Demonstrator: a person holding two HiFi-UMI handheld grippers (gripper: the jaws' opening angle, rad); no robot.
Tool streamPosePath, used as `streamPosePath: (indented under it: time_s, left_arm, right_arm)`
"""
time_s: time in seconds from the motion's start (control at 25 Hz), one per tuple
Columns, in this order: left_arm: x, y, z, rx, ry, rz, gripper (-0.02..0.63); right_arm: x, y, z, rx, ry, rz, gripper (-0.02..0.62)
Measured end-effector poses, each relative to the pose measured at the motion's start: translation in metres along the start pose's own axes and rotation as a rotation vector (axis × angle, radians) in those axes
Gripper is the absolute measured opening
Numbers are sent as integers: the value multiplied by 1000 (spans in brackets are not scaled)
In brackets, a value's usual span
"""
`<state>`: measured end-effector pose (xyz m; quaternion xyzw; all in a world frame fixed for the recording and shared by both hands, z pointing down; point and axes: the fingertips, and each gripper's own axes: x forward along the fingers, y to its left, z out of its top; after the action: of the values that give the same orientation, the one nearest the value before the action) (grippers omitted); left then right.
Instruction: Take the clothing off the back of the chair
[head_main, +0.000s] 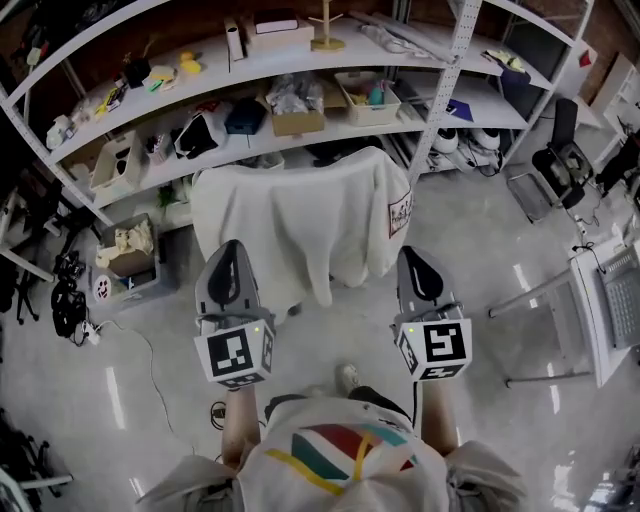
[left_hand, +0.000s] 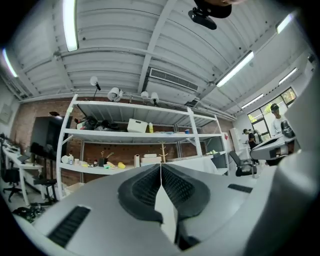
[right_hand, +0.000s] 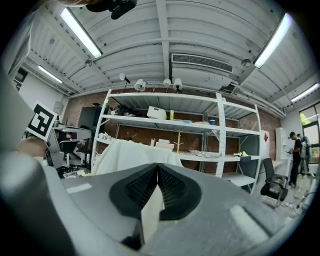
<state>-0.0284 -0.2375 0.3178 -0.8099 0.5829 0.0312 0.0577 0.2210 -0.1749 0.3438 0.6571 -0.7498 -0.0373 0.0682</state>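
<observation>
A white garment (head_main: 295, 218) hangs draped over the back of a chair in front of the shelving in the head view, covering the chair almost fully. A small printed patch shows at its right edge. My left gripper (head_main: 229, 262) is held just short of the garment's lower left part, jaws shut and empty. My right gripper (head_main: 416, 266) is near the garment's right edge, also shut and empty. In the right gripper view the garment (right_hand: 131, 156) rises behind the closed jaws (right_hand: 158, 167). The left gripper view shows its closed jaws (left_hand: 161, 169) with a strip of the garment (left_hand: 192, 162) beyond.
A long white shelf rack (head_main: 300, 70) loaded with boxes and small items stands behind the chair. A cardboard box (head_main: 125, 250) sits on the floor at left, with cables (head_main: 70, 295) beside it. A white table frame (head_main: 600, 300) stands at right, and a black office chair (head_main: 560, 150) beyond it.
</observation>
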Motion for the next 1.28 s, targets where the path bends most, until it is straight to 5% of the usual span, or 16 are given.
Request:
streamPosePath:
  time_s: [0.4,0.6,1.04,1.28]
  left_arm:
    - [-10,-26,-8,13,30,202,14]
    - [-8,-29,-3,86,32,224,14]
    - [2,2,-8,62,55,228,14]
    - [20,13,-4,-8,12,148,15]
  right_arm:
    - [34,-39,-7,-34,-20,178,5]
    - [46,-36,-5,-7,-47,225,5]
    - [60,-30,2,14,-64,199,5]
    - [71,-38,9,10,-84,191,11]
